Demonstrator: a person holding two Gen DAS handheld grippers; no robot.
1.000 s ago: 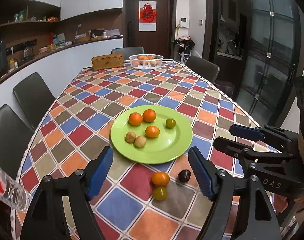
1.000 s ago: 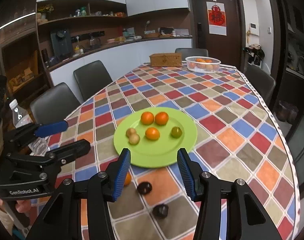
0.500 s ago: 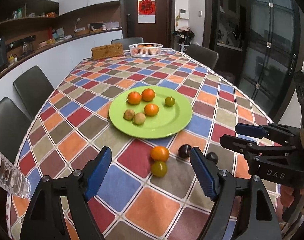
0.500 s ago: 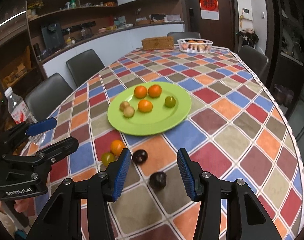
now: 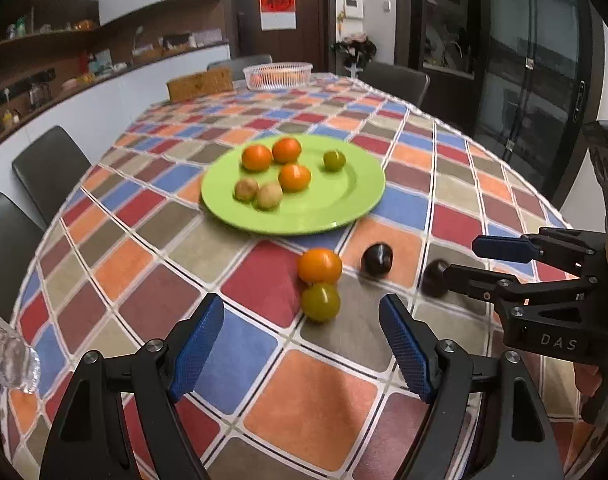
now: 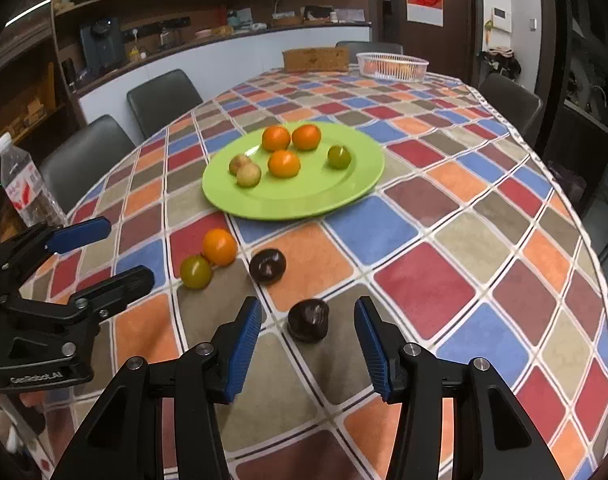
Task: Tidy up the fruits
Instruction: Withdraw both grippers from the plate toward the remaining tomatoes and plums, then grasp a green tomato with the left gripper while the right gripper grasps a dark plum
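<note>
Your right gripper [image 6: 307, 336], jaws parted and empty, frames the dark fruit [image 6: 308, 320] nearest the green plate's [image 6: 296, 200] front; probably soft-skinned, so pinch its middle gently.

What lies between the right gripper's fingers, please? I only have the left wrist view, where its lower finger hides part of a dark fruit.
Observer: The right gripper is open, and that dark fruit lies between its blue pads, touching neither.
Operator: Thank you. Is the bottle at my left edge capped?
Observer: Yes, the water bottle has a white cap on, above a red and white label.
</note>
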